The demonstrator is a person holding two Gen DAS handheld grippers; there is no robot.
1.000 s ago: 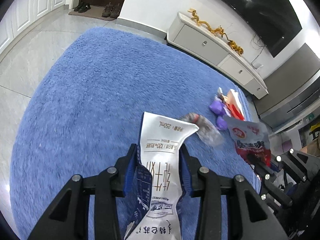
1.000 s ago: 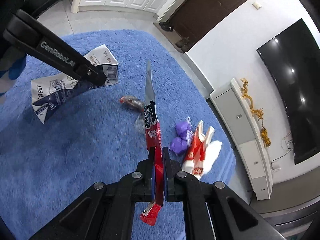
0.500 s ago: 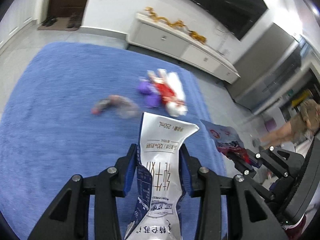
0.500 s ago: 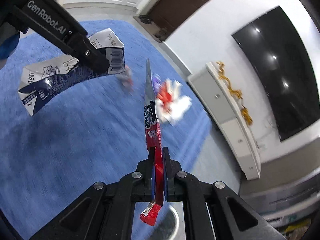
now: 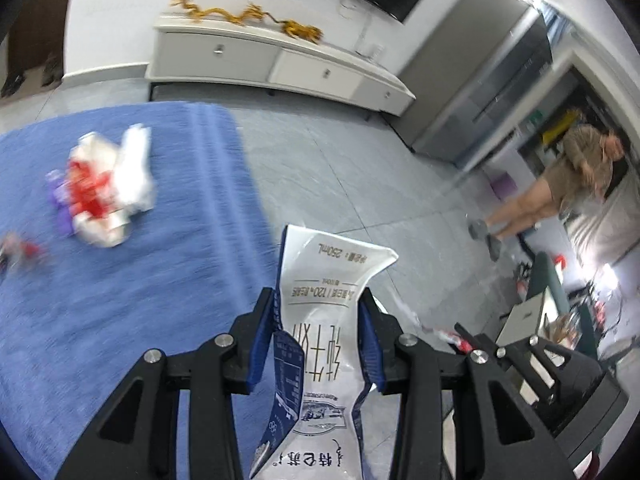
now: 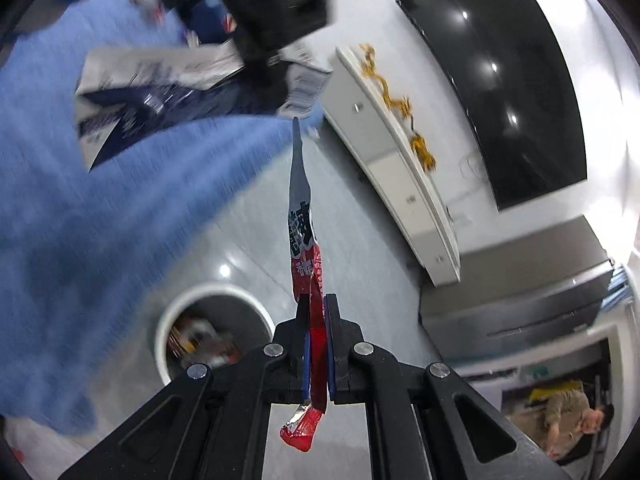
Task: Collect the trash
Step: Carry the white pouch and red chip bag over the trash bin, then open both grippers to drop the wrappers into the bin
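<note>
My left gripper (image 5: 318,306) is shut on a flattened white and navy milk carton (image 5: 320,344), held in the air over the rug's edge. My right gripper (image 6: 316,304) is shut on a red and silver snack wrapper (image 6: 306,240), seen edge-on. A white round trash bin (image 6: 208,330) with wrappers inside stands on the grey floor, below and left of the right gripper. The carton (image 6: 160,92) and the left gripper (image 6: 264,20) also show in the right wrist view. A pile of red, white and purple wrappers (image 5: 100,188) lies on the blue rug (image 5: 120,280).
A white TV cabinet (image 5: 276,68) with a gold ornament runs along the wall under a black TV (image 6: 504,76). A person (image 5: 560,184) stands at the right by a doorway. Clutter (image 5: 560,320) sits at the right. Grey tiles (image 5: 360,180) lie beyond the rug.
Both grippers have swung right, off the middle of the rug and toward the grey floor. The trash bin has come into the right wrist view. Both still hold their items.
</note>
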